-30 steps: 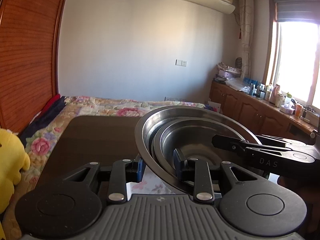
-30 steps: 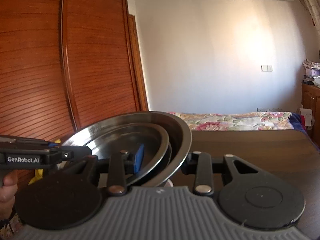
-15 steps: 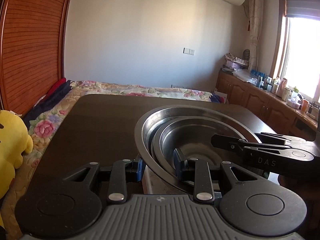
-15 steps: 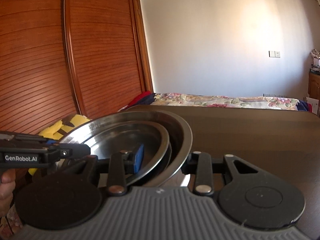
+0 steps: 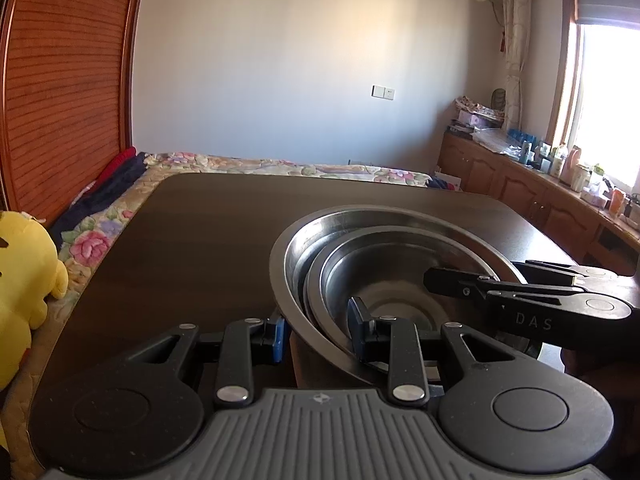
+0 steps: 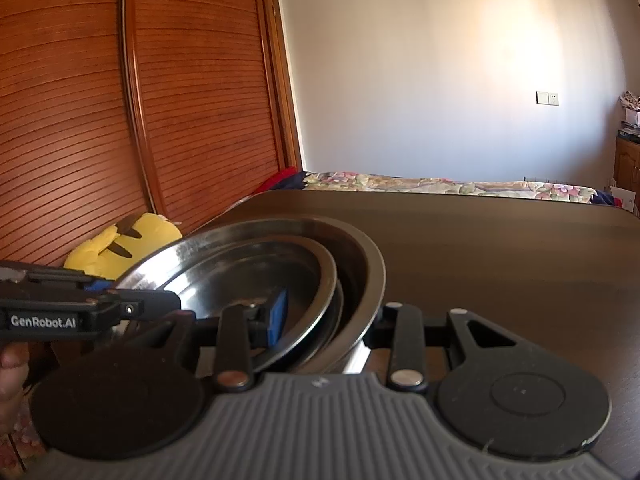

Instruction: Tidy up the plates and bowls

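A nested stack of steel bowls and plates (image 5: 384, 264) is held between both grippers just above the dark wooden table (image 5: 208, 232). My left gripper (image 5: 316, 338) is shut on the stack's near-left rim, one blue pad outside and one inside. In the right wrist view my right gripper (image 6: 324, 320) is shut on the opposite rim of the stack (image 6: 280, 264). The right gripper shows in the left wrist view (image 5: 520, 300) at the stack's right side. The left gripper shows in the right wrist view (image 6: 80, 312) at the left.
A yellow plush toy (image 5: 20, 276) sits left of the table on a floral bedspread (image 5: 96, 240). A wooden wardrobe (image 6: 120, 120) stands at the left. Cabinets with bottles (image 5: 560, 192) run under the window at right.
Both grippers have lowered and tilted down with the stack; more of the tabletop shows now and the stack sits closer to it. Both grips are unchanged.
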Available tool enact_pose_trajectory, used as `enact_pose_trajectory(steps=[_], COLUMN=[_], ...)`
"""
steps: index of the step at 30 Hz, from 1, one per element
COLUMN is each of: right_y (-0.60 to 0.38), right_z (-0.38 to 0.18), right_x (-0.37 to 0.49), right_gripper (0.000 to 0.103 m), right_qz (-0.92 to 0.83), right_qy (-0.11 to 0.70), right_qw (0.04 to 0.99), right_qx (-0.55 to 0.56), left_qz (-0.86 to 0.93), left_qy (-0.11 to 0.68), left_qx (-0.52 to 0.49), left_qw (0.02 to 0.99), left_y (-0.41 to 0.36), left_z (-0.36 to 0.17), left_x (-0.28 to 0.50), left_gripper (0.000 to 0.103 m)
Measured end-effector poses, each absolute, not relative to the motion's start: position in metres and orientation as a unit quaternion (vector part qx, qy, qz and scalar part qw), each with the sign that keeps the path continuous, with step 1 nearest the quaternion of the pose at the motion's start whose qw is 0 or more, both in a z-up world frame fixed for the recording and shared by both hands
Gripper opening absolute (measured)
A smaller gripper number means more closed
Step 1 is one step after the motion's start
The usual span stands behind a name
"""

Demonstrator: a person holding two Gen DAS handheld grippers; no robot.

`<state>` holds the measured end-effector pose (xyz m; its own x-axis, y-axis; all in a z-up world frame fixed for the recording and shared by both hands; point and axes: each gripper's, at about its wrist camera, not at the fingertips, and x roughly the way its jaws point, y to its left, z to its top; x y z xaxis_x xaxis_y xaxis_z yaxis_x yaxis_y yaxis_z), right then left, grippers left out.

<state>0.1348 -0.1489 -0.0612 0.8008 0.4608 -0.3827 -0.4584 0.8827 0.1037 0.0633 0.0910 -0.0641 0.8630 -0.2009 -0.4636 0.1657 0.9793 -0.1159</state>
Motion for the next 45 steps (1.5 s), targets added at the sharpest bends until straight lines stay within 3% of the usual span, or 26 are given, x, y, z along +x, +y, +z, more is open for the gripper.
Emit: enact_pose_trajectory(steps=[9, 11, 14, 25, 27, 29, 31, 39, 45], right_y=[-0.151, -0.152, -0.153, -0.159, -0.161, -0.164, -0.167, -0.184, -0.195], right_z=[-0.06, -0.059, -0.058, -0.048, -0.045, -0.042, -0.039, -0.028, -0.017], right_x=[0.137, 0.136, 0.135, 0.127, 0.125, 0.122, 0.119, 0.104, 0.093], right_gripper=[0.043, 0.056, 0.058, 0.067, 0.068, 0.071, 0.081, 0.102, 0.103], right_qz=[0.247, 0.245, 0.241, 0.222, 0.218, 0.213, 0.205, 0.178, 0.156], right_qy=[0.208, 0.207, 0.202, 0.18, 0.174, 0.169, 0.163, 0.143, 0.134], right_qw=[0.946, 0.947, 0.949, 0.958, 0.96, 0.962, 0.965, 0.974, 0.979], right_qx=[0.007, 0.007, 0.006, 0.005, 0.005, 0.005, 0.005, 0.006, 0.001], left_qz=[-0.087, -0.084, -0.082, -0.057, -0.055, -0.051, -0.048, -0.044, -0.047], left_qy=[0.245, 0.244, 0.245, 0.231, 0.227, 0.223, 0.219, 0.207, 0.197], left_qx=[-0.034, -0.032, -0.03, -0.019, -0.018, -0.015, -0.012, -0.005, -0.009], left_qw=[0.965, 0.965, 0.966, 0.971, 0.972, 0.973, 0.975, 0.977, 0.979], left_y=[0.088, 0.086, 0.085, 0.087, 0.086, 0.085, 0.084, 0.074, 0.066], left_z=[-0.065, -0.065, -0.065, -0.058, -0.056, -0.053, -0.052, -0.039, -0.03], left_x=[0.063, 0.062, 0.062, 0.058, 0.056, 0.055, 0.052, 0.041, 0.032], left_gripper=[0.034, 0.035, 0.035, 0.084, 0.089, 0.093, 0.1, 0.103, 0.103])
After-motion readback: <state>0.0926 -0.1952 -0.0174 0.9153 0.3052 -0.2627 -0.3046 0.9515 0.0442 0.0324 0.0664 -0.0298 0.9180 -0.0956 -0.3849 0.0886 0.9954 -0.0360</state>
